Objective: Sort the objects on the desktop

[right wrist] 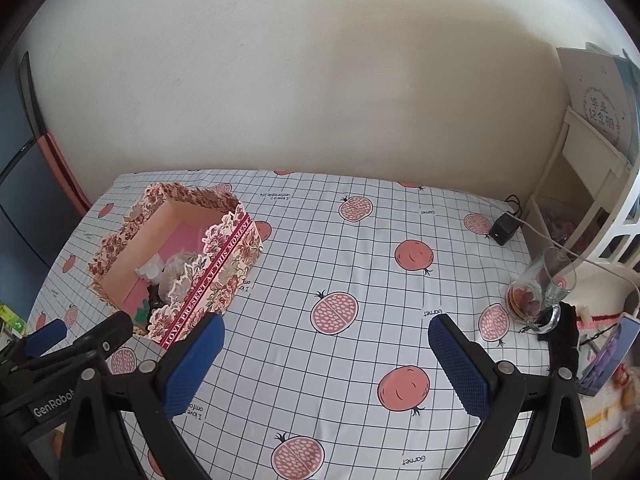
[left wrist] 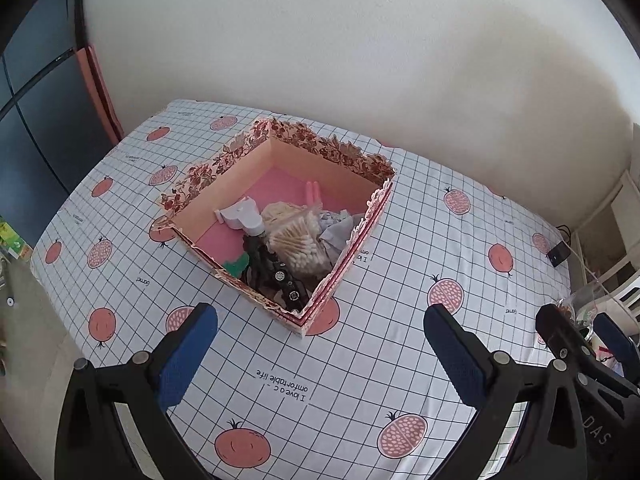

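Pink floral box [left wrist: 280, 184] stands on the left part of the checked tablecloth [left wrist: 420, 240] and already holds cotton swabs [left wrist: 298, 246], a toy car [left wrist: 280, 276] and, it seems, crumpled paper. Left gripper [left wrist: 320, 344] and right gripper [right wrist: 326, 354] hover spread and hold nothing. Sorting looks nearly finished; next move calls for reaching the glass cup [right wrist: 544, 292] at the right edge.

The box's [right wrist: 192, 264] near wall hides most of what's inside from the right wrist view. The dark jumble [left wrist: 276, 276] ahead of the left hand-held gripper [left wrist: 320, 344] is too tangled to identify. Blurry stuff [right wrist: 616, 384] off right, cropped.
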Tool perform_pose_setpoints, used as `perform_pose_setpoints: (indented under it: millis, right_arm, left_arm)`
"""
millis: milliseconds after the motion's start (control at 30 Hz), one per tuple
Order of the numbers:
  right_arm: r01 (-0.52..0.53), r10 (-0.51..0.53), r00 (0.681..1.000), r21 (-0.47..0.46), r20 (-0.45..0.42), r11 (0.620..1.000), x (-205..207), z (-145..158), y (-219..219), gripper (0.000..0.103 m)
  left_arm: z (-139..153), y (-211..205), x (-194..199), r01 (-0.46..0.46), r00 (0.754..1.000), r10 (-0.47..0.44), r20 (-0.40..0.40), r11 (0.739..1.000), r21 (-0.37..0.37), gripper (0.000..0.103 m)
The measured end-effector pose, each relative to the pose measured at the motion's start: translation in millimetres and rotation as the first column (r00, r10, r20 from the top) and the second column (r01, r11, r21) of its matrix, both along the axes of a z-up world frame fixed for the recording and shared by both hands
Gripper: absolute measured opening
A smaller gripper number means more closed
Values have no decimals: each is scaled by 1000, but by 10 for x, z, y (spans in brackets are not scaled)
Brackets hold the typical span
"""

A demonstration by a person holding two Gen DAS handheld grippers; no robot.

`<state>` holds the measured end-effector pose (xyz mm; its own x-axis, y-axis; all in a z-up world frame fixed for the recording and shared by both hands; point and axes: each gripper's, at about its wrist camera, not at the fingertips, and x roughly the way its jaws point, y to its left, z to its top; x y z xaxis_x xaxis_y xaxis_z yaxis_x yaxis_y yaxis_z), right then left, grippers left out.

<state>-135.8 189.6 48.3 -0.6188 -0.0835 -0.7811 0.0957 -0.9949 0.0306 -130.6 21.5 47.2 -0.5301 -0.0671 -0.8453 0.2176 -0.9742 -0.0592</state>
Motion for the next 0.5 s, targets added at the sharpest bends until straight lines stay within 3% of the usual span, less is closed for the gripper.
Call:
perform_pose_setpoints:
  millis: [500]
  right_arm:
    - [-7,6,999,47,32,999,-23,-79,-97,103]
  left_arm:
    - [-126,-79,-23,-22,997,21,69,1000,19,103]
